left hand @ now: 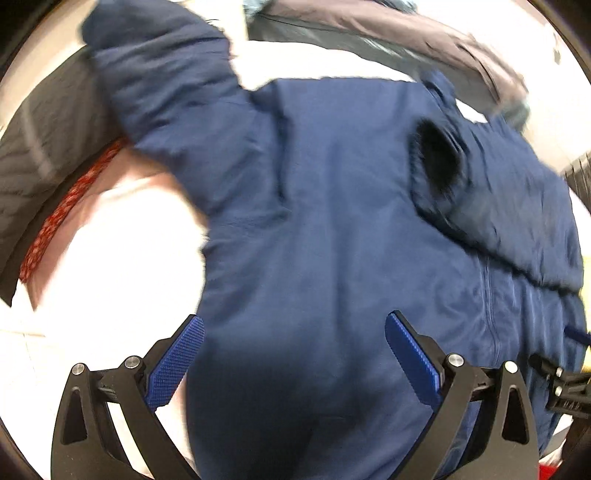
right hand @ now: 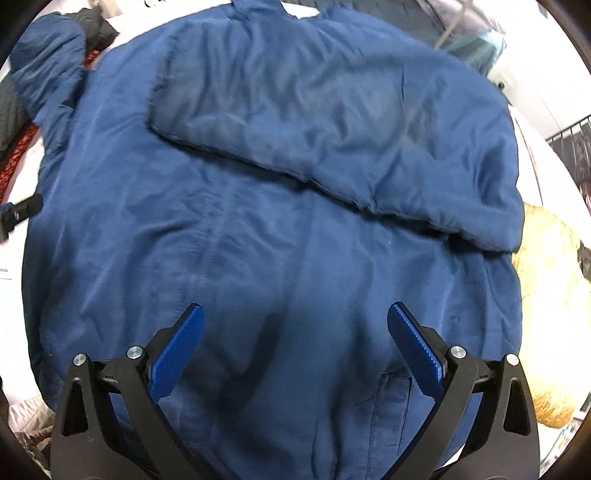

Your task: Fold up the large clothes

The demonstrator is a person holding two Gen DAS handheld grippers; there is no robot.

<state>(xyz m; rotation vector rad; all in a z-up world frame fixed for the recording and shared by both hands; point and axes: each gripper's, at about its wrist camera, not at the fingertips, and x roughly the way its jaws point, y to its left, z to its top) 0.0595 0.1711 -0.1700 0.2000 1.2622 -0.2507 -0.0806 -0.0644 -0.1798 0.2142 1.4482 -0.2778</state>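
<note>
A large navy blue jacket (left hand: 332,221) lies spread flat on a white bed and fills both views (right hand: 240,240). One sleeve (right hand: 332,129) is folded across its body; the other sleeve (left hand: 159,81) stretches out to the far left. My left gripper (left hand: 293,328) is open and empty, hovering over the jacket's left edge near the hem. My right gripper (right hand: 295,321) is open and empty above the jacket's lower middle, near the zipper line. The tip of the other gripper (right hand: 18,214) shows at the left edge of the right wrist view.
The white bed sheet (left hand: 110,277) lies left of the jacket. A dark grey garment (left hand: 40,158) and a red patterned cloth (left hand: 55,221) lie at far left. Another dark garment (left hand: 369,33) lies beyond the jacket. A yellow-orange plush item (right hand: 546,314) sits at right.
</note>
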